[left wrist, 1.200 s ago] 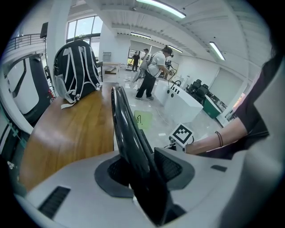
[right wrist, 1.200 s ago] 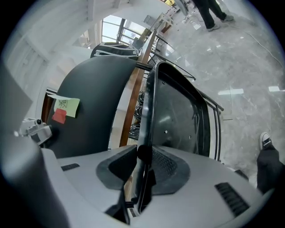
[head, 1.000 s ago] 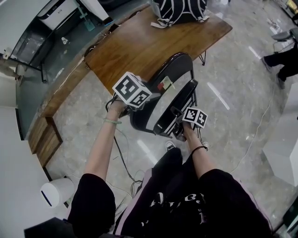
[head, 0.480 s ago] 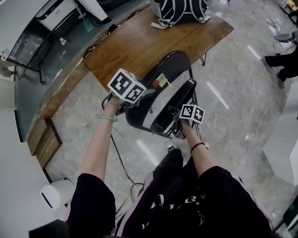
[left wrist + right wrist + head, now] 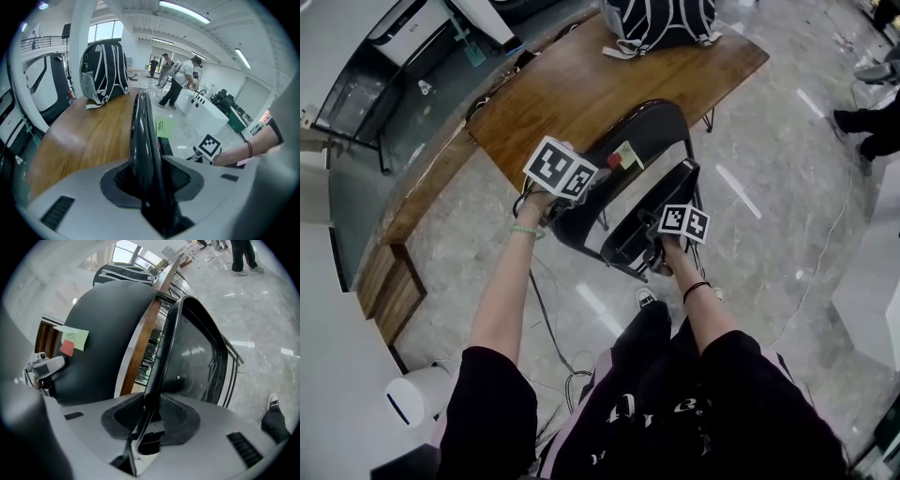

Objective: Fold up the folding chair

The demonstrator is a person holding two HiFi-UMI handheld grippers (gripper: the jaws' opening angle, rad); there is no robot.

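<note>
Left gripper (image 5: 149,180) clamped on backrest (image 5: 140,131) edge, right gripper (image 5: 149,416) clamped on seat (image 5: 197,357) rim. Folding chair (image 5: 637,187) stands by the table (image 5: 581,84). Seat's tipped up, long edge nrly parallel w/ backrest. Narrow gap btwn them; looks like the right hand's job to close it.

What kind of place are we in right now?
Likely an open indoor lab or workshop hall: a long wooden table with a backpack, a polished stone-look floor, ceiling strip lights, and people standing at white counters behind.
</note>
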